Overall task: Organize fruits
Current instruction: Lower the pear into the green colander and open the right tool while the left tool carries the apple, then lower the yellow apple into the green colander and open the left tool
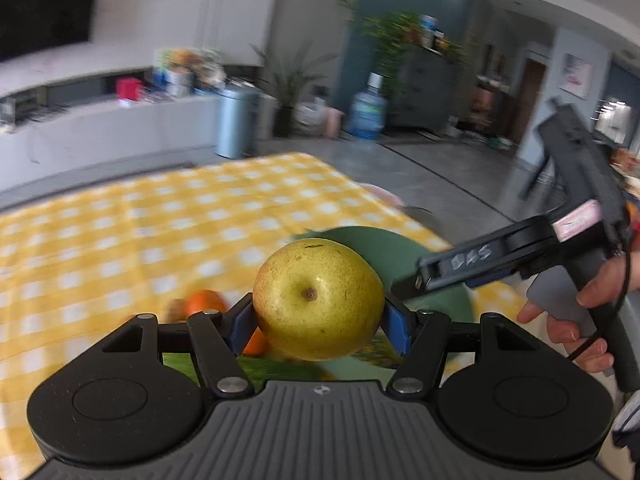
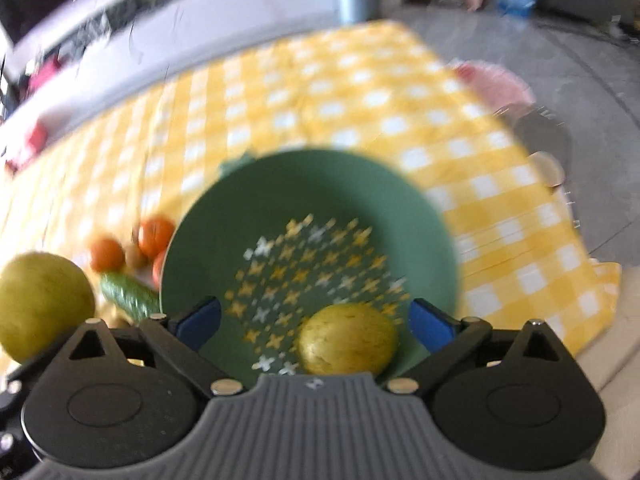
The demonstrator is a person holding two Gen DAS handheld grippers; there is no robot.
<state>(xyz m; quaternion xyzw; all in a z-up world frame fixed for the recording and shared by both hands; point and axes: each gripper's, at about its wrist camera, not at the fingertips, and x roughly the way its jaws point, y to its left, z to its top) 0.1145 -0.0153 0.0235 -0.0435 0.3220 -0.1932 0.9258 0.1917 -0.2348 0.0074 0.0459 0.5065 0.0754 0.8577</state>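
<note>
Each gripper has black linkage arms, round black covers, silver screws, blue fingers (image 2: pixel 200 322) and a grey ribbed base; the right gripper (image 1: pixel 404 286) carries handwritten marking (reading "D4S"), bare-skinned hand (image 1: pixel 576 320)

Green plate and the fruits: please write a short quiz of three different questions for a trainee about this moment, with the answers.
1. True or false: the left gripper is shut on a yellow pear.
2. Which fruit already lies in the green plate? A) an orange B) a second pear C) a cucumber
3. Fill in: the oranges lie on the yellow checked cloth to the ____ of the plate, as the right wrist view shows it.

Key
1. True: the blue pads press both sides of the pear.
2. B: the second pear lies in the plate, between the fingers of the open right gripper.
3. left
</note>
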